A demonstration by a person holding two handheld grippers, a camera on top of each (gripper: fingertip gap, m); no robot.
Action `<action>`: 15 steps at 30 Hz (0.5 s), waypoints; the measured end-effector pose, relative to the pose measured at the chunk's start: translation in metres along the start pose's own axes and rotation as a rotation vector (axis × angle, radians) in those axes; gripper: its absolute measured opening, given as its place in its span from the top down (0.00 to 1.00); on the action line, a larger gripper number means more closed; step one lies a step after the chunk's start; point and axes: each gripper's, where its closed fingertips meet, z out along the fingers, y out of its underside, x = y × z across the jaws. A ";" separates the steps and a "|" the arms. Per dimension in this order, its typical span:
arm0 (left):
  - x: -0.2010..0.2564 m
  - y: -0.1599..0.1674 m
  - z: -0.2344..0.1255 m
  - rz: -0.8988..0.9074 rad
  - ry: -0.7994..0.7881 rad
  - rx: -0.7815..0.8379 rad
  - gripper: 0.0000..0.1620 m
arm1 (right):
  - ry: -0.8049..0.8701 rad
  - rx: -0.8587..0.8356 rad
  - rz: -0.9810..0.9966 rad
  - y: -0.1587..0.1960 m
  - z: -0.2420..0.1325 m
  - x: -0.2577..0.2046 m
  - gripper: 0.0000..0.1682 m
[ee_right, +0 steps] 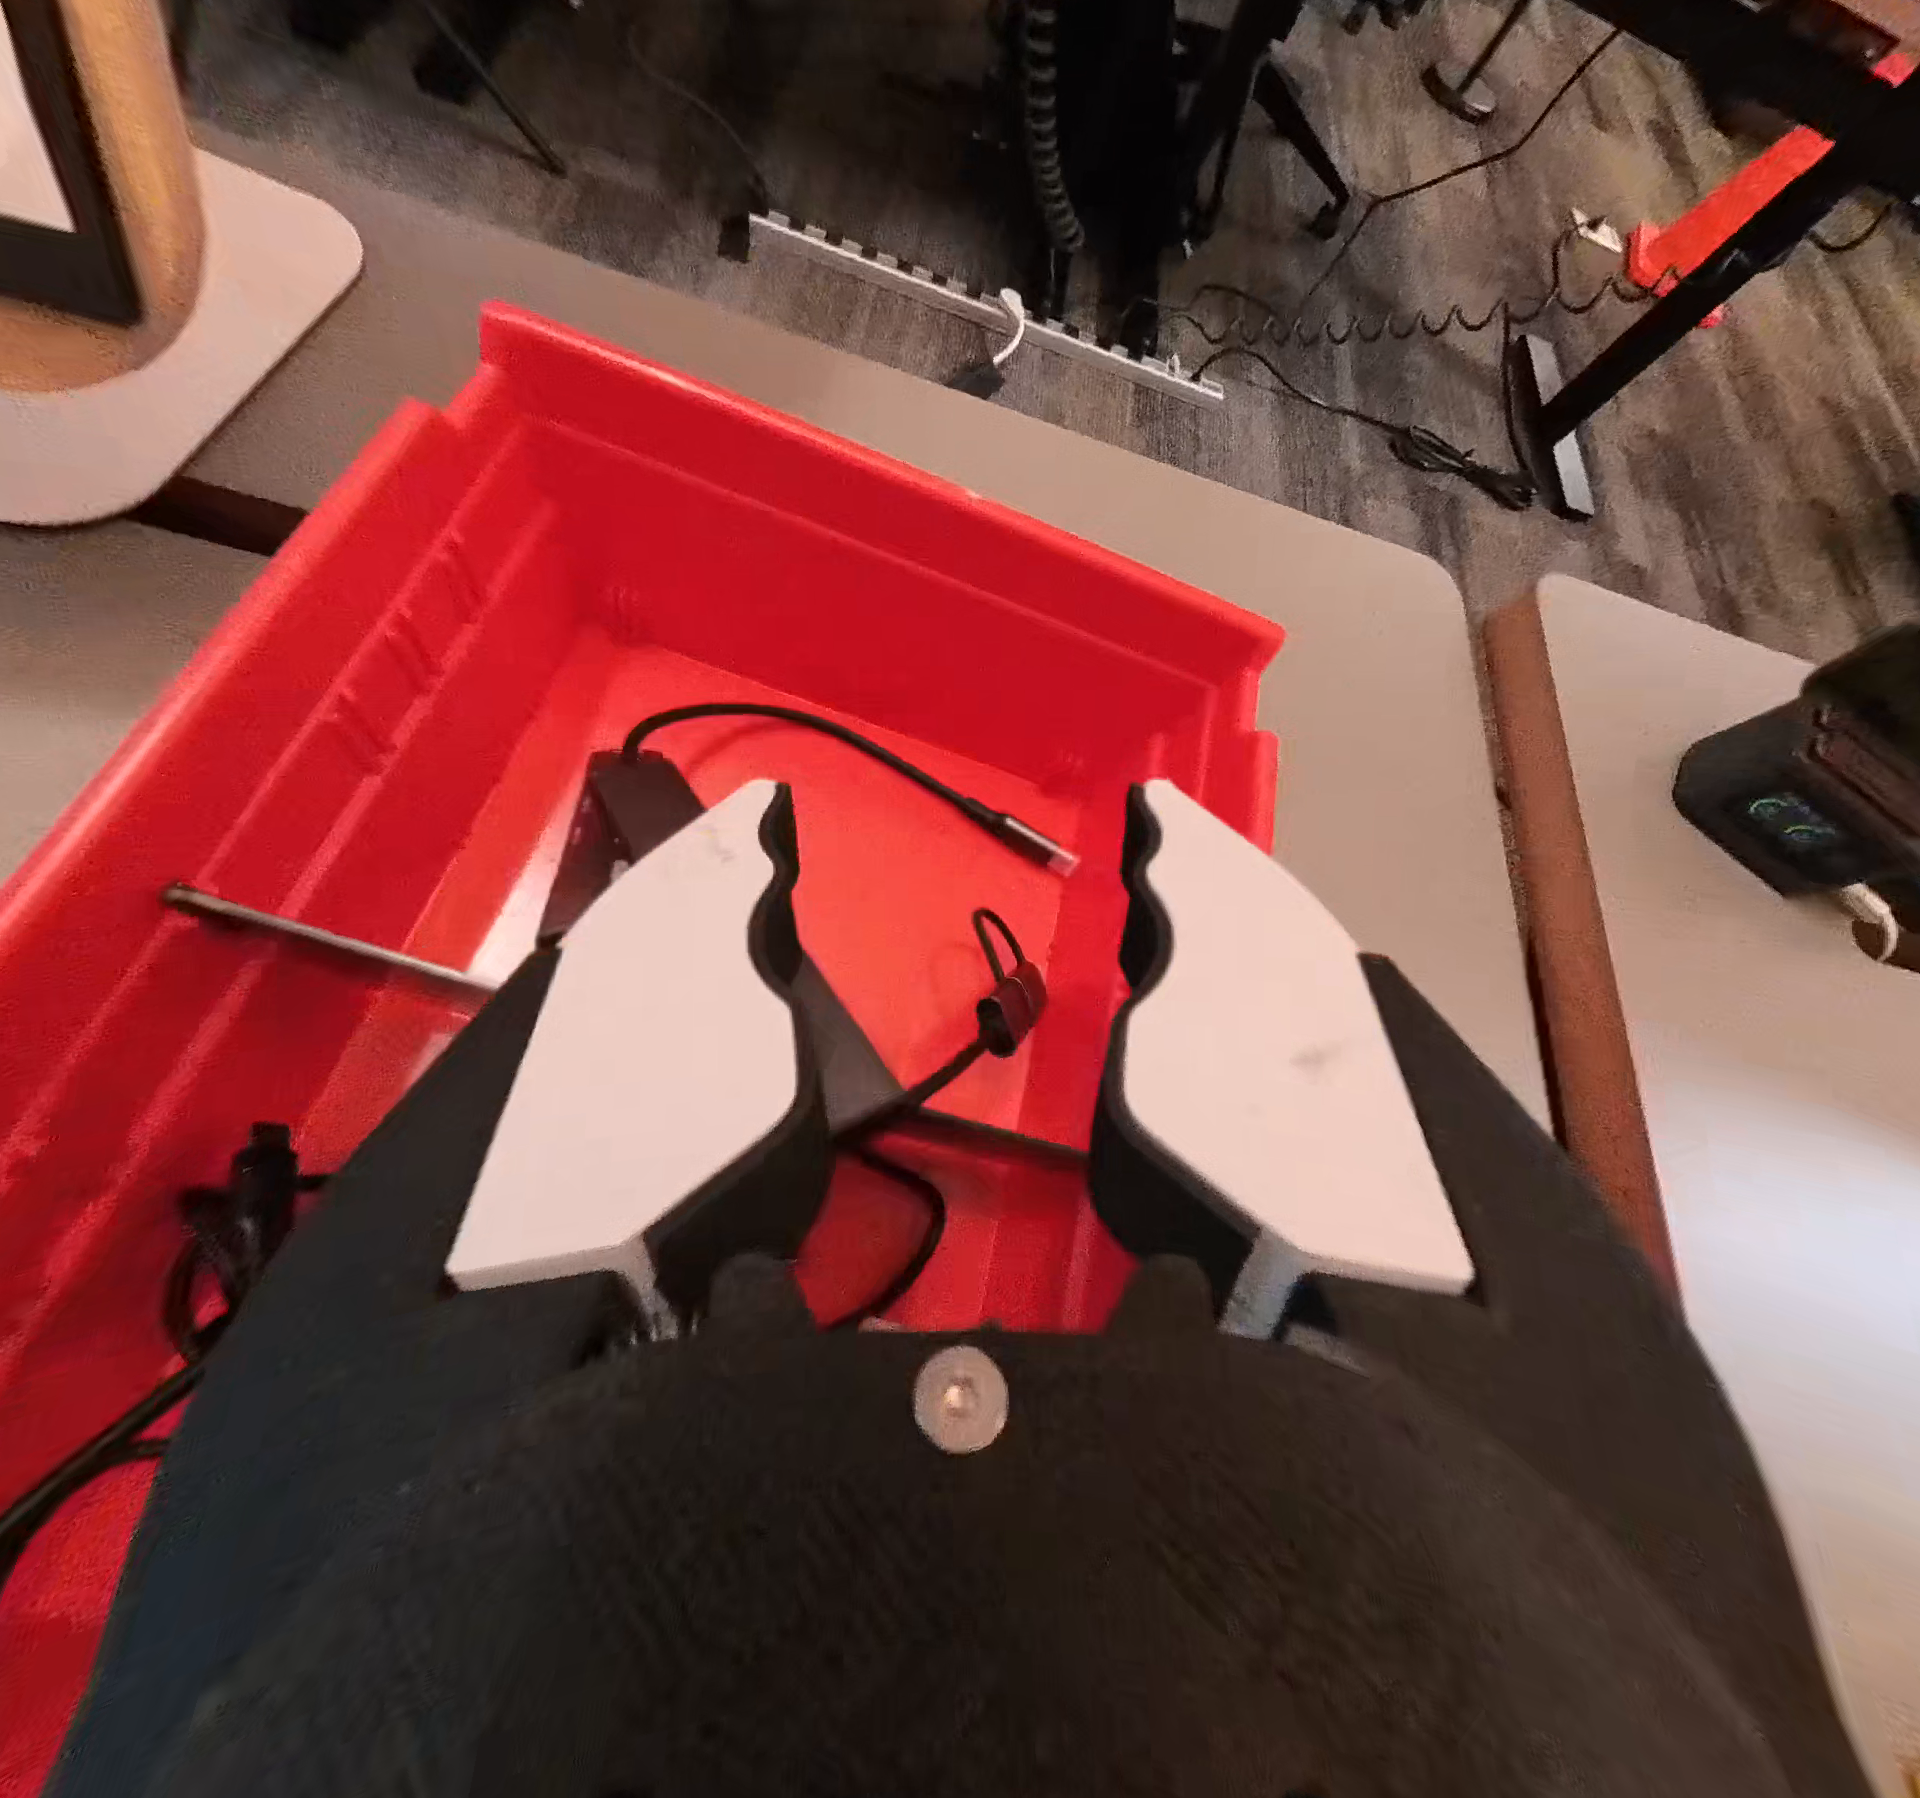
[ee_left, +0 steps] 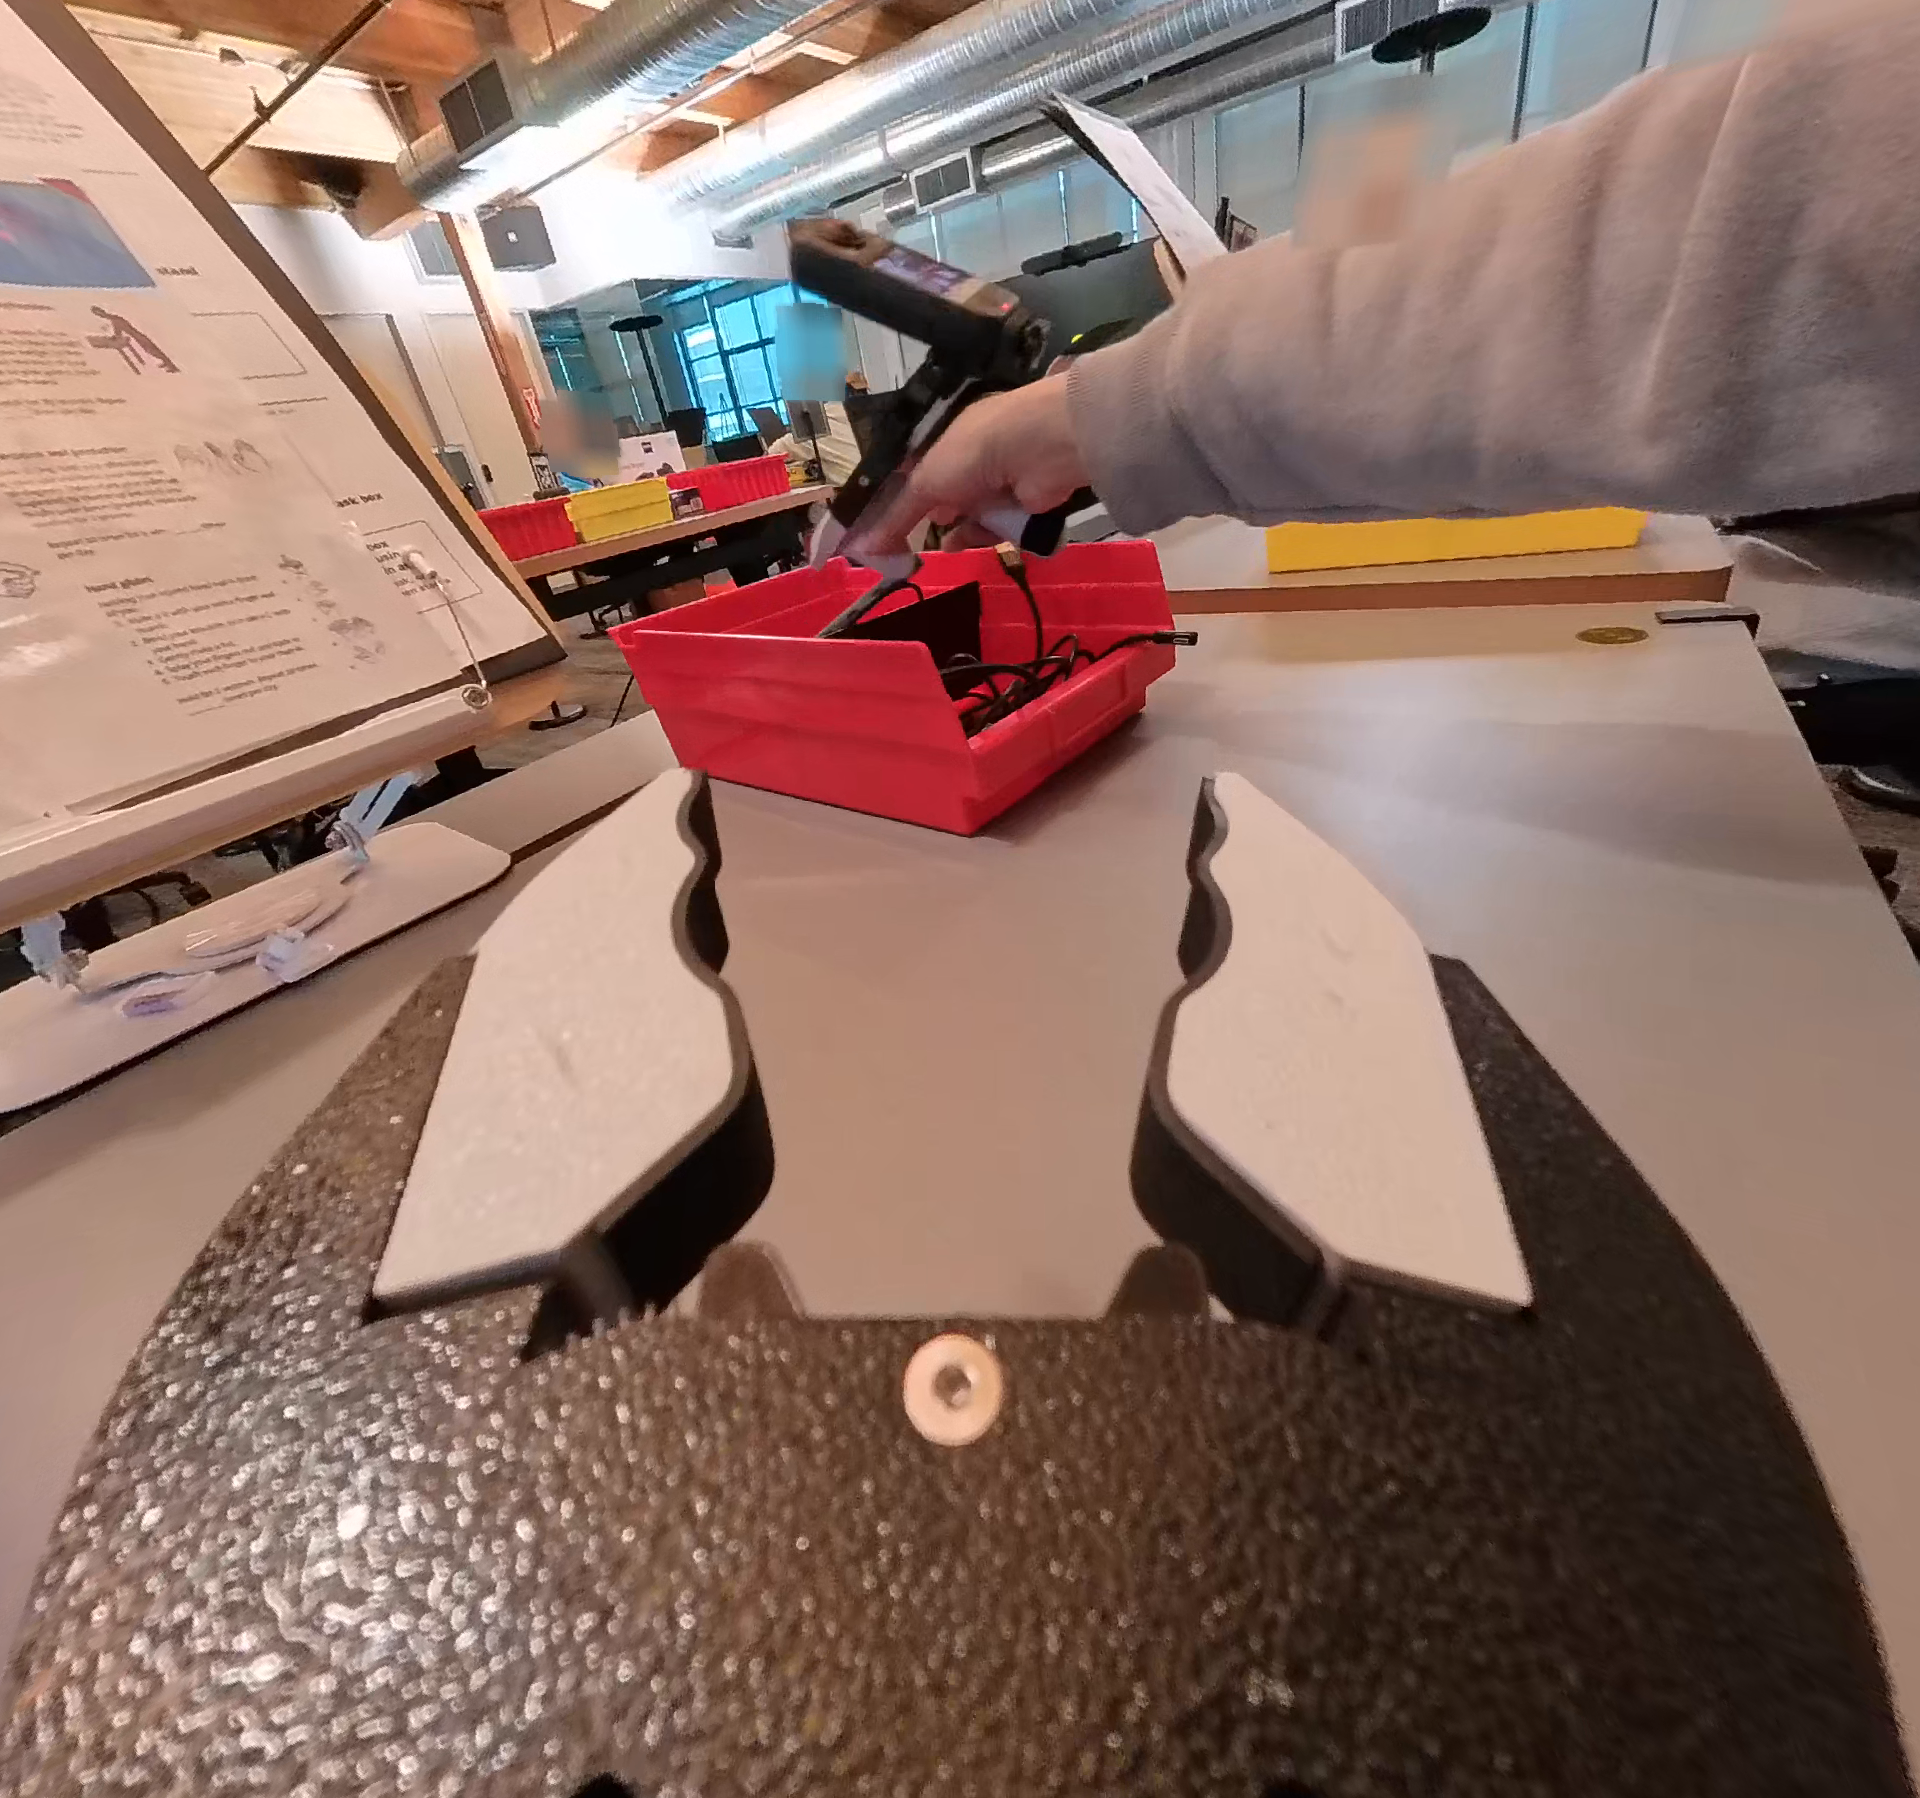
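Grey tabletop [ee_left: 1403,813] carries my red bin [ee_right: 831,543]. My right gripper [ee_right: 956,813] hangs wide open, empty, over its limp black cable [ee_right: 831,740]; best pinched at the stiff plug. My left gripper [ee_left: 951,792] gapes empty too.

Red bin [ee_right: 727,543] cut off at left and bottom edges in right wrist view, near end hidden under right gripper [ee_right: 956,813] body; black adapter [ee_right: 623,813] at 10 o'clock of the gap mostly covered by the left finger [ee_right: 644,1021]; black cable [ee_right: 914,1083] runs under the gripper, its ends hidden; cable bundle [ee_right: 239,1218] at 8 o'clock blurred, exits the bottom-left edge; dark device [ee_right: 1808,792] at 3 o'clock cut by right edge. Left wrist view: right gripper's fingertips hidden behind the hand [ee_left: 997,470] and bin wall; bin contents mostly hidden by the front wall [ee_left: 831,709]; sleeve [ee_left: 1558,346] blurred, cut at right edge; board [ee_left: 208,449] cut at left.
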 end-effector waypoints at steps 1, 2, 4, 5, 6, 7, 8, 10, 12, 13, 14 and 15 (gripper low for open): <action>0.000 0.001 0.000 -0.004 0.001 0.000 0.47 | -0.025 0.019 0.019 0.000 -0.004 0.001 0.60; 0.000 0.001 0.000 -0.010 0.005 0.002 0.47 | -0.077 0.042 0.030 0.000 -0.011 -0.002 0.55; 0.000 0.001 0.001 -0.017 0.005 0.001 0.47 | -0.133 0.074 0.050 0.002 -0.033 -0.005 0.54; 0.001 0.002 0.001 -0.017 0.008 -0.004 0.47 | -0.168 0.111 0.046 0.002 -0.049 -0.009 0.53; 0.002 0.003 0.002 -0.016 0.012 -0.010 0.48 | -0.200 0.156 0.045 0.004 -0.067 -0.014 0.53; 0.004 0.004 0.002 -0.014 0.019 -0.015 0.48 | -0.223 0.197 0.054 0.009 -0.087 -0.019 0.53; 0.006 0.004 0.004 -0.016 0.027 -0.019 0.49 | -0.251 0.237 0.062 0.017 -0.108 -0.027 0.53; 0.011 0.007 0.007 -0.034 0.032 -0.038 0.50 | -0.288 0.325 0.090 0.040 -0.152 -0.041 0.54; 0.012 0.014 0.012 -0.070 -0.008 -0.082 0.52 | -0.286 0.435 0.132 0.064 -0.191 -0.052 0.55; 0.013 0.018 0.014 -0.083 -0.032 -0.110 0.53 | -0.269 0.496 0.156 0.075 -0.207 -0.053 0.57; 0.016 0.024 0.018 -0.091 -0.045 -0.140 0.54 | -0.248 0.540 0.183 0.085 -0.219 -0.054 0.58; 0.018 0.031 0.021 -0.100 -0.063 -0.186 0.56 | -0.242 0.550 0.199 0.097 -0.226 -0.055 0.58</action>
